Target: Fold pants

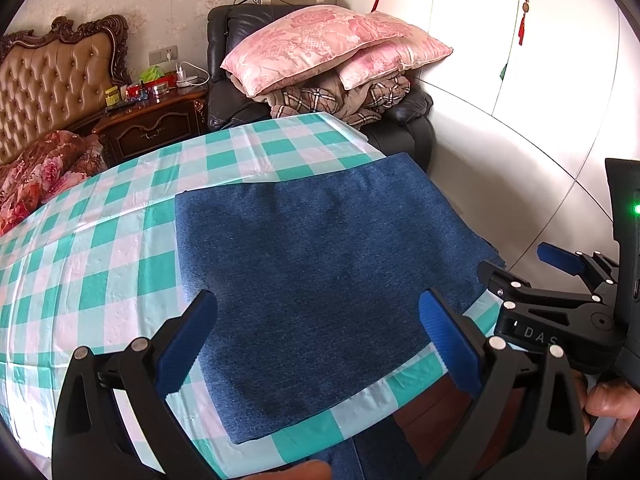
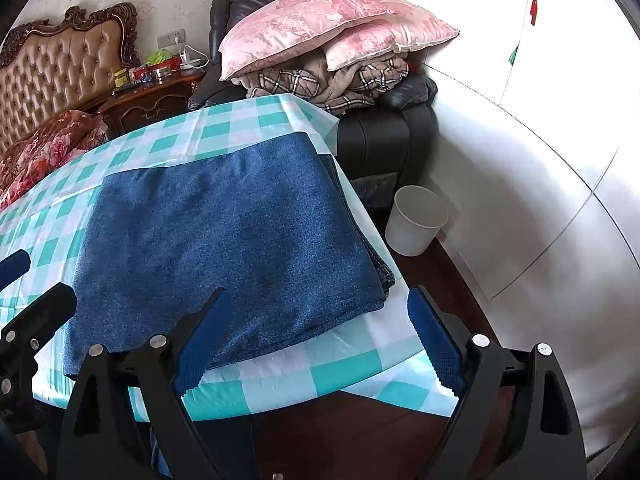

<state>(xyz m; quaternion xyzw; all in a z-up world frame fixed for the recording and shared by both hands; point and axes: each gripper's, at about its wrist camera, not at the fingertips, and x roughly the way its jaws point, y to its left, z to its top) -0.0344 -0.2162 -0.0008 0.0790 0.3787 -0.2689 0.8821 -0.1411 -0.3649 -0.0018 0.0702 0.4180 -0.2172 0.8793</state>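
Observation:
Blue denim pants (image 1: 320, 272) (image 2: 224, 240) lie folded into a flat rectangle on the table with the green-and-white checked cloth (image 1: 100, 240) (image 2: 340, 364), near its front right corner. My left gripper (image 1: 318, 320) hovers open above the near edge of the pants, nothing between its blue pads. My right gripper (image 2: 316, 316) is open too, its jaws wide over the pants' near right corner and the table edge. The right gripper also shows at the right of the left wrist view (image 1: 560, 280). A strip of blue fabric hangs below the table's front edge.
A black armchair (image 1: 400, 120) piled with pink pillows (image 2: 320, 24) and a plaid blanket stands behind the table. A white bin (image 2: 416, 220) sits on the dark floor at the right. A bed with tufted headboard (image 1: 52, 76) and a nightstand (image 1: 152, 124) are at the left.

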